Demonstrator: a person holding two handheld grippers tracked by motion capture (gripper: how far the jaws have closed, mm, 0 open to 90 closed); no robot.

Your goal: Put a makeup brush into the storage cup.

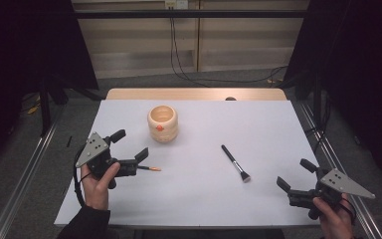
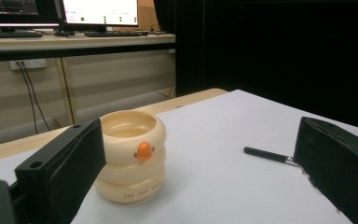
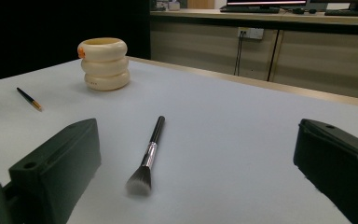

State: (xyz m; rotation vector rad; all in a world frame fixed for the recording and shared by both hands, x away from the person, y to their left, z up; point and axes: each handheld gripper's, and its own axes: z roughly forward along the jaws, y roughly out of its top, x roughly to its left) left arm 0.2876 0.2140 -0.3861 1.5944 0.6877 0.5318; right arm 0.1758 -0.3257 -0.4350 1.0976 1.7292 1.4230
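**Both tools on the table, holder empty as far as seen**

Work appeared to be at its start. The cream ringed holder stood upright toward the far left of the white table; its mouth looked empty from the high view. Nothing had gone into it yet, by my reading.

Left gripper: jaws spread wide, holding nothing. It hovered near the table's left front, aimed across toward the holder, which sat between its jaws in the left gripper view, still some way off.

Right gripper: jaws likewise apart and empty, at the right front corner, aimed at the makeup brush.

Brush lay flat, right of centre, well apart from the holder. Long axis ran diagonally: black handle end toward the far left, pale bristle head toward the near right, nearest the right gripper.

A thin pencil with an orange tip lay flat just beyond the left gripper's jaws, axis roughly across the table, tip pointing right.

Left to do, as I judged: grasp each tool, carry it over, drop it upright into the holder.
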